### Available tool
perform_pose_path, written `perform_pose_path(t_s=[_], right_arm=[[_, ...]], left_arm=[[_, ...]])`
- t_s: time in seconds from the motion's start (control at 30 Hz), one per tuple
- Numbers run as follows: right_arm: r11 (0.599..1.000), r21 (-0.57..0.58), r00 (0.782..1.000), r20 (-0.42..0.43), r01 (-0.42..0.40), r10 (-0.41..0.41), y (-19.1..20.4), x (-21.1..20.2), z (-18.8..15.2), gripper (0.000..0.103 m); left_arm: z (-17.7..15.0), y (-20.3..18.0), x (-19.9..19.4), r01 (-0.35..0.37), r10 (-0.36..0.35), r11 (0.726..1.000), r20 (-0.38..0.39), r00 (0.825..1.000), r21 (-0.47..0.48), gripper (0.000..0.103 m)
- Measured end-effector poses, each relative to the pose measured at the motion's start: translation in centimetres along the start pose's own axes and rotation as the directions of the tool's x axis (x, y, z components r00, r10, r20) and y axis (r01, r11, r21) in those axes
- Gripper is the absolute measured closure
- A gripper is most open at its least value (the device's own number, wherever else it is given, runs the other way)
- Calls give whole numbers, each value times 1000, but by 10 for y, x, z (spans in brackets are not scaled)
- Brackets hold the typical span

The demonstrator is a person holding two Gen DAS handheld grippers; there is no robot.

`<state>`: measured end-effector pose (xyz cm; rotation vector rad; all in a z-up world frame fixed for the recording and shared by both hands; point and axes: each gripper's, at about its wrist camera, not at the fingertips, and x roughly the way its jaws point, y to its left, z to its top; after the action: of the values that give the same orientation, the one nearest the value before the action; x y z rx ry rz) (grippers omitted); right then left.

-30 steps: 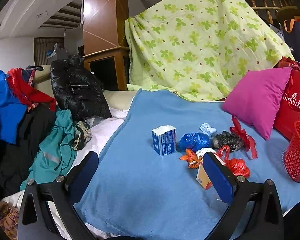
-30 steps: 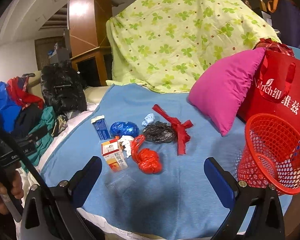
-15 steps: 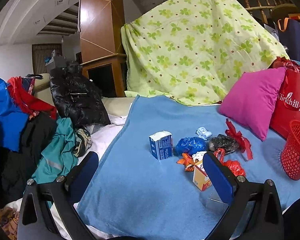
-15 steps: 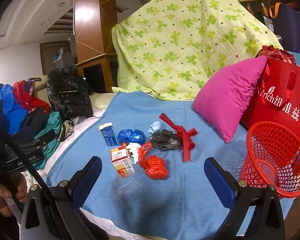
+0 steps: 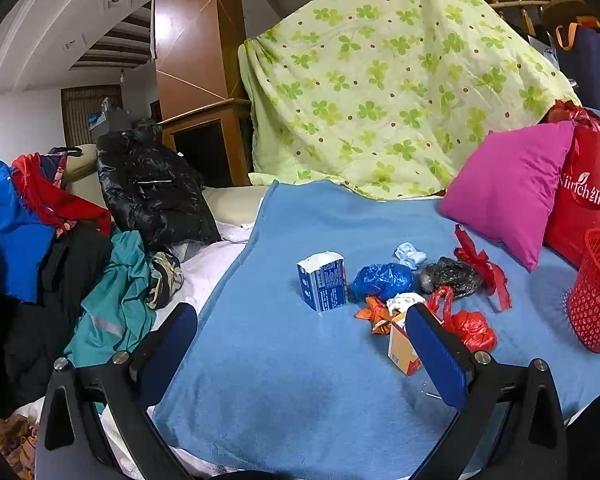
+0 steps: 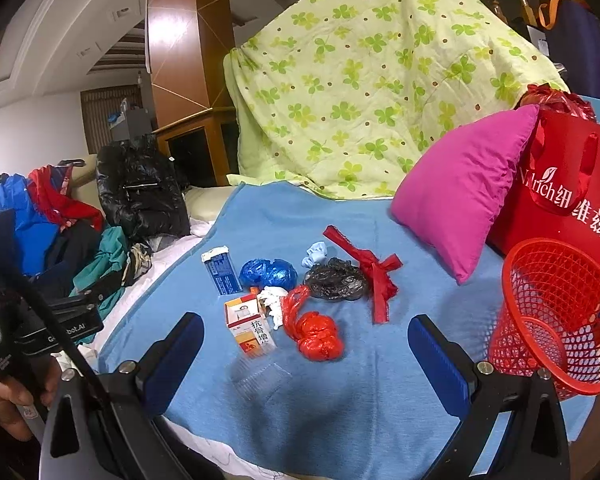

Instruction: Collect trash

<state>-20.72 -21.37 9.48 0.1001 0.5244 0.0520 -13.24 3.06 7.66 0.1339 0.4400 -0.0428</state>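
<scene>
Both wide apart and empty: left gripper (image 5: 300,356), right gripper (image 6: 306,354), now pulled back slightly from the blanket (image 6: 340,412). Trash (image 6: 292,292) untouched, heaped at twelve o'clock of the right gripper; basket (image 6: 556,320) at two o'clock. Collecting not yet begun.

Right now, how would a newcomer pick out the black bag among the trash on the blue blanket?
Start at the pink pillow on the blue blanket, then drop to the litter in front of it. The black bag lies crumpled beside the red ribbon, right of the blue bag. It is the only dark, glossy lump there.
</scene>
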Motion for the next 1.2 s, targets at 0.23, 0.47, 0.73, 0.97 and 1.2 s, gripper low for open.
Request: perform_pose_path(t_s=[0.23, 0.47, 0.73, 0.97, 1.2], right_arm=[[1000, -2, 1000, 2, 0, 0, 0, 5, -2, 0], [1000, 16, 1000, -10, -10, 10, -2, 13, -4, 0], [1000, 21, 999, -32, -20, 21, 1, 28, -5, 0], [1000, 13, 999, -42, -22, 23, 3, 38, -6, 0], [1000, -11, 998, -65, -28, 27, 0, 64, -12, 0]], left_arm=[[-3, -2, 6, 2, -2, 1000, -14, 1000, 3, 0], [-7, -3, 14, 8, -8, 1000, -33, 999, 2, 0], [-11, -4, 27, 10, -10, 1000, -54, 998, -1, 0], [-15, -4, 36, 14, -14, 1000, -70, 997, -5, 0], [-20, -6, 50, 23, -24, 1000, -96, 995, -7, 0]])
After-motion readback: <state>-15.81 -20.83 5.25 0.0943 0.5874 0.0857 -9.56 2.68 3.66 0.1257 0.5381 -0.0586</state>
